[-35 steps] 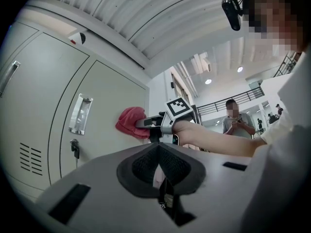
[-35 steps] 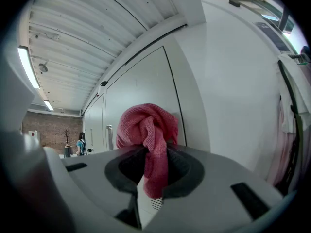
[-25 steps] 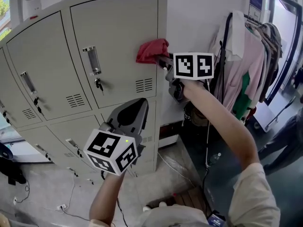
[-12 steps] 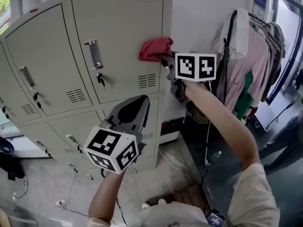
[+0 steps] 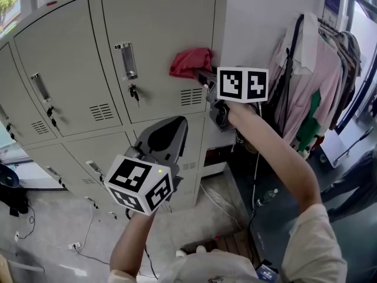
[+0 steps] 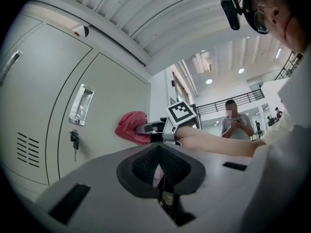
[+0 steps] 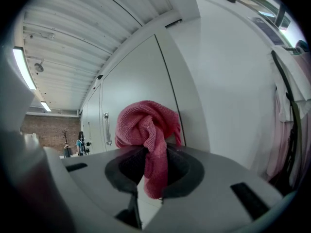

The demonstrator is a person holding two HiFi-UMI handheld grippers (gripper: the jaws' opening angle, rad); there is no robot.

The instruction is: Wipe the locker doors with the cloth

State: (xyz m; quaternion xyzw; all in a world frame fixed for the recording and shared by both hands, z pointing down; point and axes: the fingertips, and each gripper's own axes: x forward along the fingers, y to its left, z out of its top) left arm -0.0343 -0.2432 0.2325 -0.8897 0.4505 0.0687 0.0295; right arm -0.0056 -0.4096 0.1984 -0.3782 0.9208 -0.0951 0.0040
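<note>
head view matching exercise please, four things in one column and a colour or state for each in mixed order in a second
Column one
1. cloth
2. left gripper
3. key
4. shirt

Column two
a. pink, hanging up
b. red, bunched in the right gripper
c. shut, holding nothing
d. dangling below a handle

Pairs: 1-b, 2-c, 3-d, 4-a

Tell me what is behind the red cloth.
The grey locker door; the cloth, clamped in the right claw, bunches near its right edge. The patch beneath is hidden.
</note>
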